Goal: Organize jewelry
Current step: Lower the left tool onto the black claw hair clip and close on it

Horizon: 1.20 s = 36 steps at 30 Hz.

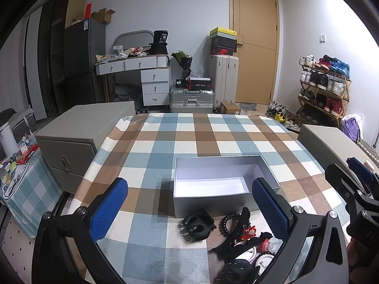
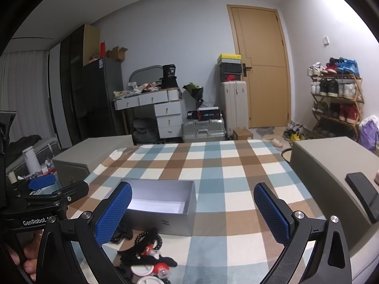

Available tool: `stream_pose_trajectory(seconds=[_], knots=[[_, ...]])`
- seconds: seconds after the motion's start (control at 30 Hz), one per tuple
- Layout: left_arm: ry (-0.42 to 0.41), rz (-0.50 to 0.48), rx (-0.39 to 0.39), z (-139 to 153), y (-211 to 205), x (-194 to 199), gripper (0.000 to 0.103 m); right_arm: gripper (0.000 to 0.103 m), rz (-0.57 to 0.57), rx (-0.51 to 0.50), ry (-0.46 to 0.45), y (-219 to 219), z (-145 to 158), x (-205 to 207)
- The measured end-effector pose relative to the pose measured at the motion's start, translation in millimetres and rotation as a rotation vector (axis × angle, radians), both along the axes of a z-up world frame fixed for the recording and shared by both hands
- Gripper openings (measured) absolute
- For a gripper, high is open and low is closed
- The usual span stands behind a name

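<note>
An empty grey box [image 1: 220, 179] with a white inside stands open on the checked tablecloth [image 1: 189, 137]. In front of it lies a heap of hair things: a black claw clip [image 1: 196, 226], a black bead band [image 1: 227, 222], a red ornament [image 1: 248, 232] and round white badges [image 1: 263, 260]. My left gripper [image 1: 189, 210] is open above this heap, nothing between its blue pads. The right wrist view shows the box [image 2: 163, 203] and heap [image 2: 146, 248] at lower left. My right gripper [image 2: 193, 213] is open and empty over the cloth, right of the heap.
Grey drawer units flank the table, one left [image 1: 78, 137] and one right [image 2: 331, 172] carrying a dark phone [image 2: 363, 196]. A hand [image 2: 26, 258] holds the left gripper's handle. Beyond the table are suitcases [image 1: 191, 97], a desk, a door and a shoe rack [image 1: 324, 87].
</note>
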<state>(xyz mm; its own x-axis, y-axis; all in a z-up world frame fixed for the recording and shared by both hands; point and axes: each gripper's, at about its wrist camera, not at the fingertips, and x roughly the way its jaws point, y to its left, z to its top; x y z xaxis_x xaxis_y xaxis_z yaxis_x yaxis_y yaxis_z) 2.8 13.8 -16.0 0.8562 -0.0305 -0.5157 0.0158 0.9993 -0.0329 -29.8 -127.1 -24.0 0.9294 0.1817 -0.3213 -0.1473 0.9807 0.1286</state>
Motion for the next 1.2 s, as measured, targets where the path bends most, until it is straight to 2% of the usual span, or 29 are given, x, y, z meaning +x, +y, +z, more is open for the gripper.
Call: stream_pose_trajectory(seconds=[0.2,0.43,0.63,0.77,0.87,1.03,1.13,1.2], knots=[[0.044,-0.031,-0.023,-15,8,4,0.102,0.103,0.001,-0.013,0.007,1,-2,4],[0.158,-0.077,-0.058,-46,18,11,0.102,0.103,0.003,-0.015,0.044,3,-14,15],[0.259,-0.117,-0.129,-65,25,22,0.102,0.103,0.011,-0.026,0.078,8,-24,25],[0.298,-0.156,-0.176,-71,25,28,0.101,0.103,0.016,-0.025,0.095,9,-30,31],[0.314,-0.166,-0.181,-75,24,33,0.100,0.103,0.019,-0.024,0.109,11,-34,34],[0.346,-0.184,-0.192,-81,19,41,0.091,0.103,0.024,-0.026,0.128,13,-41,40],[0.383,-0.185,-0.201,-87,18,47,0.078,0.103,0.027,-0.024,0.141,14,-44,43],[0.406,-0.191,-0.223,-90,20,48,0.059,0.103,0.031,-0.021,0.149,13,-47,44]])
